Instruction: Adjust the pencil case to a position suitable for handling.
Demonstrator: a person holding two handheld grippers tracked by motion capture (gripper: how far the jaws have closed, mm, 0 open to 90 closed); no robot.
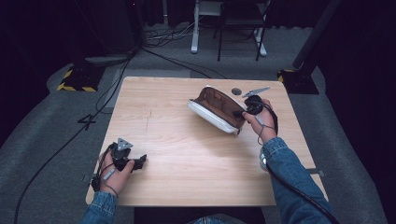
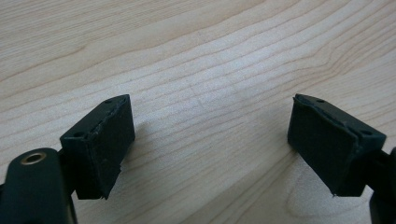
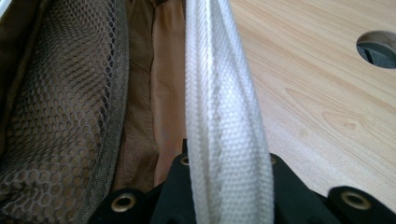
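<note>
White pouch [image 1: 215,111] rim pinched in right tool [image 1: 243,112], brown lining exposed, tilted on bench [image 1: 187,158]. Left tool [image 1: 139,162] spread wide, nothing between, near bench front-left.

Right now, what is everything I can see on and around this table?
Pouch: one, white outside, brown lining with a mesh pocket, open, right half of the table, its white edge clamped by the right gripper.
Round hole: one, dark, in the tabletop behind the pouch.
Table: one, light wood, centre.
Stand bases: two, black, one with yellow stripes, on the grey floor at the far corners.
Cables: several, black, across the floor.
Left gripper: one, black, fingers apart, low over bare wood at the near left.
Right gripper: one, black, shut on the pouch.
Sleeves: two, blue denim.
</note>
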